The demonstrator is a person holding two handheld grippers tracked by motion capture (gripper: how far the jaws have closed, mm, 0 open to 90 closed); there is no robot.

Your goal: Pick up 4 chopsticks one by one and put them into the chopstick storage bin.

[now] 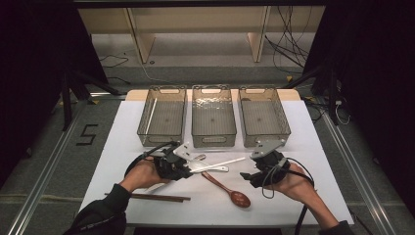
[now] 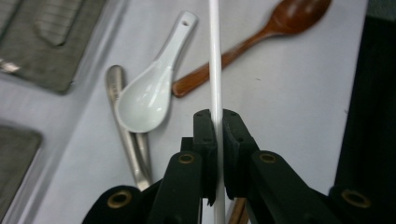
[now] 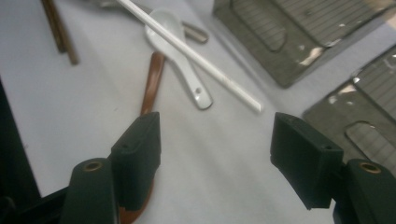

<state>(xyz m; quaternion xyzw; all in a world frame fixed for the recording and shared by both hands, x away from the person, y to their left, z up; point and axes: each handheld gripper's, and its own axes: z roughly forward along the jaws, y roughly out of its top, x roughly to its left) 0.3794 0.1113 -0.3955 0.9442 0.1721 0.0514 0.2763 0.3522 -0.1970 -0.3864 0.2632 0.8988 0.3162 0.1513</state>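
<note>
Now left gripper (image 2: 215,135) clamps white chopstick (image 2: 215,56) at frame centre; keep it level w/ steady grip. Right gripper (image 3: 215,158) jaws apart, idle.

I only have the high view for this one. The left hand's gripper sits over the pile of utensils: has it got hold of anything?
Observer: Yes. The left gripper is shut on the white chopstick, which runs up between its fingers.
Operator: And the right one?
Observer: The right gripper is open with nothing between its fingers; the wooden spoon lies on the table beneath it.
Operator: Is the white spoon lying free?
Observer: No, the white spoon rests on top of a metal spoon.
</note>
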